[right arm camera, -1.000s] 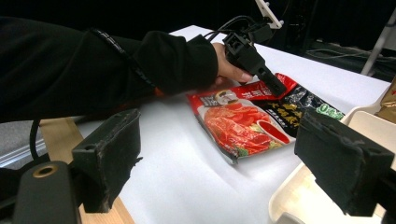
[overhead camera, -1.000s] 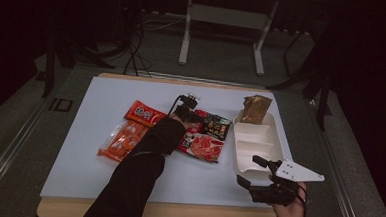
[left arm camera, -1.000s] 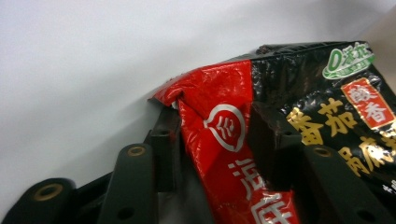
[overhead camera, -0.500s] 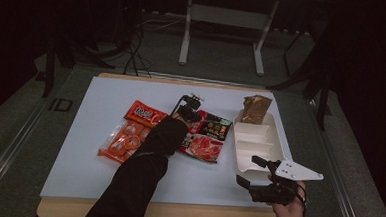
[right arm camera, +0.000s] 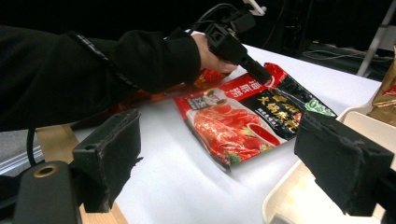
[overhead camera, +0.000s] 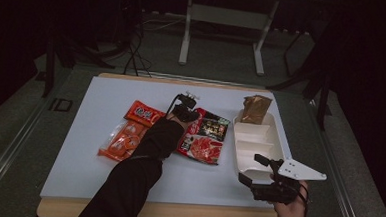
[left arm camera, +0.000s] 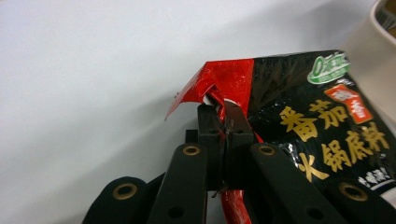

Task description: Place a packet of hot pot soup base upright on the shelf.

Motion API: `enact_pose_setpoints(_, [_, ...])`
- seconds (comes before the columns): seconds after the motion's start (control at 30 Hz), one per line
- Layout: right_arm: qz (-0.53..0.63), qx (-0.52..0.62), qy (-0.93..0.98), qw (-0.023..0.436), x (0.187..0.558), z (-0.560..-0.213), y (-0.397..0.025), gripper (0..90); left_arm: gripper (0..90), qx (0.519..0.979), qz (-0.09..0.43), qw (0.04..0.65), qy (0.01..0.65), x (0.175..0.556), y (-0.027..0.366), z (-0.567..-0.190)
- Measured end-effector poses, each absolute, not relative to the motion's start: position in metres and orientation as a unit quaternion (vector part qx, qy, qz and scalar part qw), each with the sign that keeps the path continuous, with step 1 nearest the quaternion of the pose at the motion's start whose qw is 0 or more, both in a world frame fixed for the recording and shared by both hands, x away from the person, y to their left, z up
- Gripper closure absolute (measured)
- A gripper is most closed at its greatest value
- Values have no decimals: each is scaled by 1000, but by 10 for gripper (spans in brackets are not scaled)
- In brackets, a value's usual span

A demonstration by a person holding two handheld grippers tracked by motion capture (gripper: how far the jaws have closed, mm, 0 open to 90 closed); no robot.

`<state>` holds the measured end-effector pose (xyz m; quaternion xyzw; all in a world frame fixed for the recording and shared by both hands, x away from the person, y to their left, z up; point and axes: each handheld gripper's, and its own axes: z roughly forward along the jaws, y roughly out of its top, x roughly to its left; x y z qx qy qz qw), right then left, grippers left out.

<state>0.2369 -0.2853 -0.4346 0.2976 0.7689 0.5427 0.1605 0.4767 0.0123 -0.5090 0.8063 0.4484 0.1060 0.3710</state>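
White bench surface [overhead camera: 106, 104] fills the scene under dim light, with dark floor and stands behind it. At the far end of the left arm, the left tool [left arm camera: 223, 122] has its jaws pressed together on the top corner of the red-and-black hotpot-base packet [left arm camera: 299, 116], the corner lifted and creased between them. From that pinch the packet [overhead camera: 204, 136] runs back toward the person, its long axis lying away from the bench's near edge, flat on the bench just left of the white divided tray [overhead camera: 251, 146]. The left hand is plainly the nearer one; any lift toward the tray would swing rightward. The right tool [overhead camera: 260, 181] hovers spread wide and empty at the tray's near end. Orange snack packets [overhead camera: 130, 130] lie left of the sleeve, and a brown pouch [overhead camera: 255, 108] sits in the tray's far end.
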Motion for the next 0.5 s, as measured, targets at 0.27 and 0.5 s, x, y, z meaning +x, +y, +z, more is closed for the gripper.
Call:
enact_pose_setpoints(0.27, [546,303,762,173,237,-432,-287,146,891,792,111,409,439,462,20,-493])
enact_pose_setpoints(0.5, [544,306,760,183,236,-429,-289,160,891,784,121,441,419,445,26,-480])
